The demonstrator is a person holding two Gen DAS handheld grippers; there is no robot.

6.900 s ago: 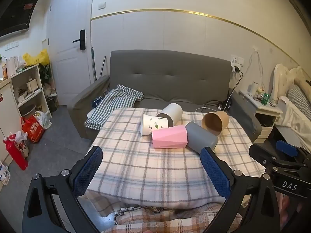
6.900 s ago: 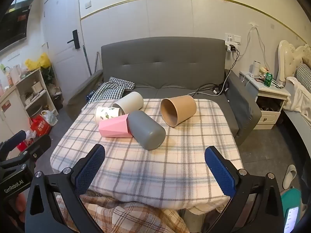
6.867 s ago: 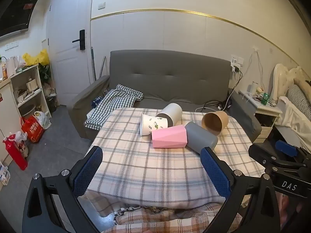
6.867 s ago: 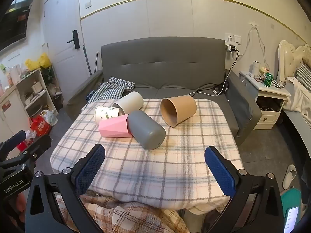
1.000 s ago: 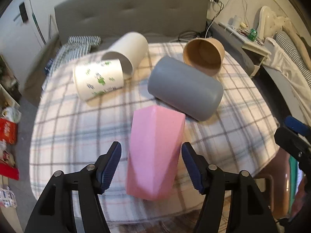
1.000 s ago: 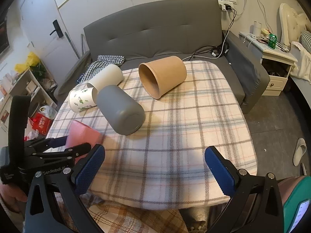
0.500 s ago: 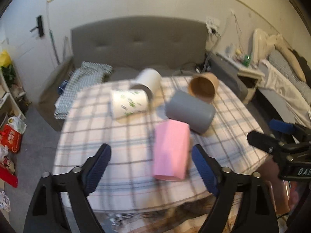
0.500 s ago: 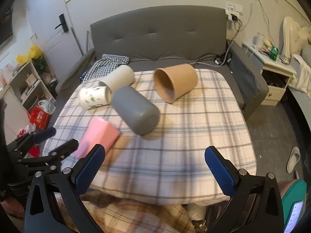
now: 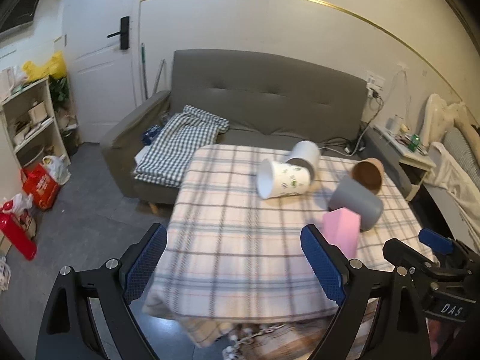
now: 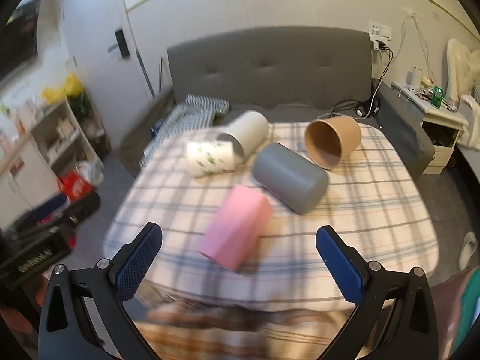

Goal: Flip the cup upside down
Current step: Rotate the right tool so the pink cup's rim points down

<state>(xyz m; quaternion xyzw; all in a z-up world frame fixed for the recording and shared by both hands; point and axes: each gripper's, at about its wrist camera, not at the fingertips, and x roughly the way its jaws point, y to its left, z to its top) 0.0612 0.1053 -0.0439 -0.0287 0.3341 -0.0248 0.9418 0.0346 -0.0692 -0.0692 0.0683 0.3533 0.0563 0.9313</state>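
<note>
Tongs on the left (image 9: pixel 234 258) gape wide, holding nothing, hovering at the near-left edge of the plaid surface (image 9: pixel 240 234). Right of them the pink cup (image 10: pixel 237 228) lies on its side, long axis running from near-left to far-right, just beside the toppled grey cup (image 10: pixel 289 177); which end is its mouth cannot be told. Right tongs (image 10: pixel 240 258) spread equally wide, empty, near the pink cup.

indoor light, even | fisheye-bent edges | right view motion-blurred

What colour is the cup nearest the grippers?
Pink, seen best from the right wrist.
</note>
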